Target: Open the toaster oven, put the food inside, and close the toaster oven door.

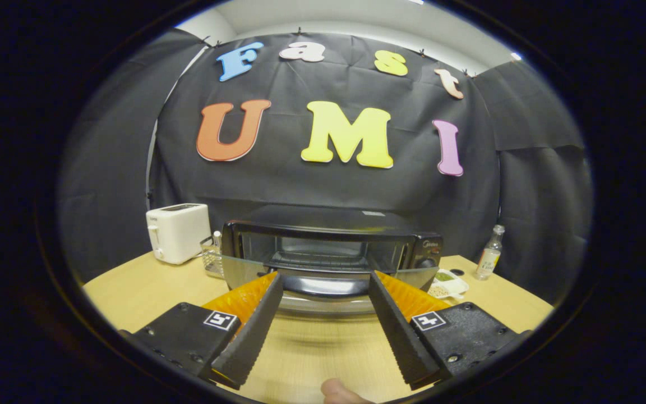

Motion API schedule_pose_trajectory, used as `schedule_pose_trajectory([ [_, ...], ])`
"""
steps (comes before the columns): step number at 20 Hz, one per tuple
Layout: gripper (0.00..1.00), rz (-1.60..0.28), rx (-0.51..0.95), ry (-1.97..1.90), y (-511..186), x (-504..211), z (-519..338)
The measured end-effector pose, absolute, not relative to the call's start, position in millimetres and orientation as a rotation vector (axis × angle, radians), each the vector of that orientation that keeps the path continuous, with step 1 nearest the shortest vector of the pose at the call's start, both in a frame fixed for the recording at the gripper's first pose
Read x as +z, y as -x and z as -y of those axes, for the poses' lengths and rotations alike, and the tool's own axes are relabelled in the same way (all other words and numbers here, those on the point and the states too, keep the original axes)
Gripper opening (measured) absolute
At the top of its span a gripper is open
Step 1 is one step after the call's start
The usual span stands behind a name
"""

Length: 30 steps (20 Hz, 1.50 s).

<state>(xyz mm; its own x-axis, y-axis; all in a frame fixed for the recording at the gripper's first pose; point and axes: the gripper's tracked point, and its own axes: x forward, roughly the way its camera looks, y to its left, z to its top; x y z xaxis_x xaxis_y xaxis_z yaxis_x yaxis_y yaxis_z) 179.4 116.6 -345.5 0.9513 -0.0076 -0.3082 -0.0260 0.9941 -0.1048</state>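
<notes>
Wooden tabletop [143, 292] carries the toaster oven [331, 247] at twelve o'clock, door [328, 278] lowered; claw [326, 283] spread, empty. Judgement: fetch food next, approaching level.

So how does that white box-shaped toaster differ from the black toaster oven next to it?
The white box-shaped toaster is smaller and closed-sided, with slots on top; the black toaster oven is wider, and its glass door hangs open toward the open gripper. The toaster stands left of the oven. Both sit on the wooden table.
</notes>
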Motion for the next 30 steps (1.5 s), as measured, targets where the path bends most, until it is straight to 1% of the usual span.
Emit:
schedule_pose_trajectory([
  [4,0.99,-0.284,0.031,0.101,-206,-326,-121],
  [7,1.0,-0.242,0.015,0.103,-201,-279,-108],
  [9,1.0,-0.206,0.019,0.096,-177,-239,-100],
  [13,1.0,-0.154,0.009,0.066,-106,-170,-67],
  [16,1.0,-0.146,-0.049,0.101,-54,-139,-28],
  [22,1.0,-0.121,-0.085,0.097,14,-102,7],
  [24,1.0,-0.101,-0.074,0.078,32,-94,9],
  [30,1.0,-0.06,-0.04,0.04,55,-88,5],
])
